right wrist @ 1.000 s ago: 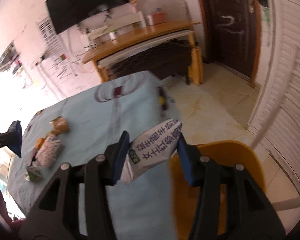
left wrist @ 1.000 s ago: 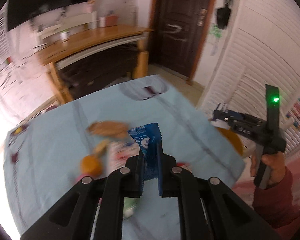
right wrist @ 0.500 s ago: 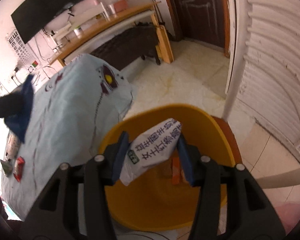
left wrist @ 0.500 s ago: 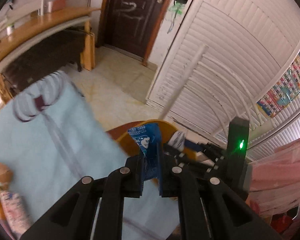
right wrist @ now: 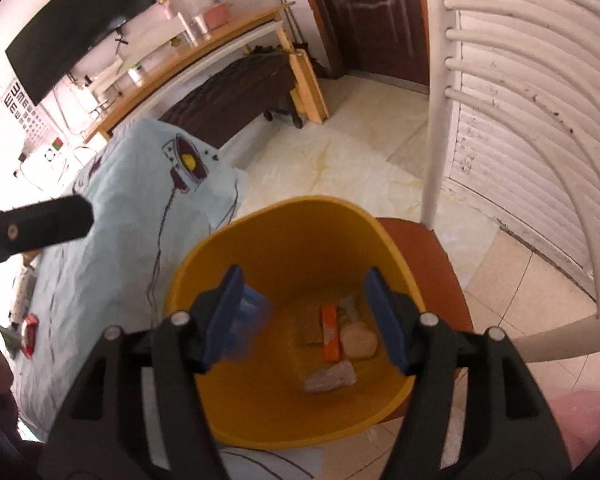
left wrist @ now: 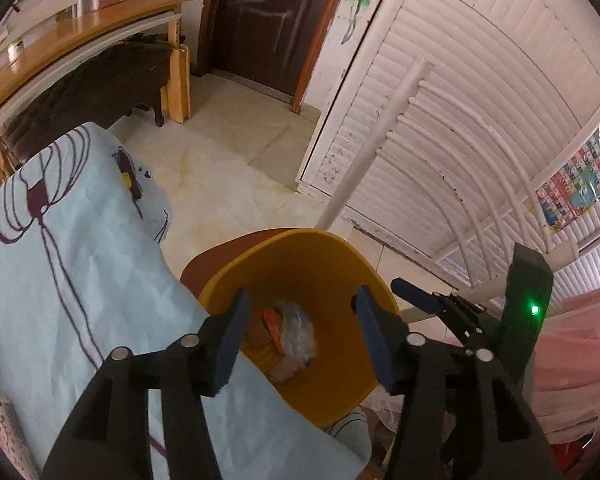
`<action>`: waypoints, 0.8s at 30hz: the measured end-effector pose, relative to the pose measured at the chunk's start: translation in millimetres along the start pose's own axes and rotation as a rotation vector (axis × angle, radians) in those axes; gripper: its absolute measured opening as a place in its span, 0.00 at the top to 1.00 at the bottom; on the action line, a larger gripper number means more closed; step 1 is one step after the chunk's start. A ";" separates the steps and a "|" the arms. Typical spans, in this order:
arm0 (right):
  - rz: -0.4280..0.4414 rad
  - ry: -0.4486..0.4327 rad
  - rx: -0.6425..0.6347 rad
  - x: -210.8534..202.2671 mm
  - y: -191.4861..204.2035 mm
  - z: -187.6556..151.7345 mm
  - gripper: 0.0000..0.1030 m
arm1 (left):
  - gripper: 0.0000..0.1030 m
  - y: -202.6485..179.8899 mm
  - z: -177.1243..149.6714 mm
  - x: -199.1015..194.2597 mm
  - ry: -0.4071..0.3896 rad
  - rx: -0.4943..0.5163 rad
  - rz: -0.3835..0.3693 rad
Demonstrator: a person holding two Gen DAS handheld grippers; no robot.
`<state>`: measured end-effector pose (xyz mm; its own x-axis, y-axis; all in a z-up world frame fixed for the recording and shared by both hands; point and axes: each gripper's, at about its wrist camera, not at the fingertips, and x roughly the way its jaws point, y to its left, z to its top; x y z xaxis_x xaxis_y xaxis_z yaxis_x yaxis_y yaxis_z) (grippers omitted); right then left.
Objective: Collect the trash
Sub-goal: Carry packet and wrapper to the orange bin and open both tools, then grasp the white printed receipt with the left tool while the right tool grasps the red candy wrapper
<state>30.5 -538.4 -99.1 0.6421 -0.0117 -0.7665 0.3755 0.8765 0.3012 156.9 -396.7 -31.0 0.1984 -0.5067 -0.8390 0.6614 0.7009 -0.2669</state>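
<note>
Both grippers are wide open now and hold nothing. Half a second ago each one was pinching a wrapper over the bin. The left gripper (left wrist: 300, 320) had a blue wrapper, and the right gripper (right wrist: 304, 312) had a white one with writing on it. Now the blue fingers (left wrist: 232, 332) stand far apart, and so do the fingers (right wrist: 384, 316) in the right wrist view.

Between the open fingers, in the lower middle of both frames, sits the yellow bin (right wrist: 268, 224). It stands on a brown stool (right wrist: 428, 248), just beside the edge of the table with the light blue cloth (left wrist: 60, 264). A blurry blue wrapper (right wrist: 248, 320) shows in the bin next to the right gripper's left finger. It looks like it is falling. At the bottom of the bin lie an orange wrapper (right wrist: 330, 332), a round tan piece (right wrist: 358, 338) and a pale wrapper (right wrist: 330, 376). I think the pale one is the white wrapper that was let go, but it is too blurry to be sure.

So two more bits of trash are in the bin. The job is not done, though. At the left edge of the right wrist frame, a red wrapper (right wrist: 30, 330) and other small bits lie on the cloth. I think the next step is to go back to the table for those.
</note>
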 end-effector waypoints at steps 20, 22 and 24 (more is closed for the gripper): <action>0.238 -0.020 -0.232 -30.6 154.1 -2.1 0.31 | 0.24 118.1 -68.9 -146.1 -0.210 -0.145 0.174; 0.280 0.000 -0.272 -30.0 176.4 -9.1 0.31 | 0.24 138.7 -82.0 -161.4 -0.222 -0.184 0.224; 0.319 0.032 -0.324 -28.0 200.3 -18.9 0.31 | 0.23 157.6 -95.3 -175.0 -0.231 -0.206 0.269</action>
<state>75.1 -353.4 -28.0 0.6688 0.2939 -0.6829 -0.0697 0.9393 0.3360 157.5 -149.8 28.5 0.5174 -0.3742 -0.7696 0.4092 0.8980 -0.1615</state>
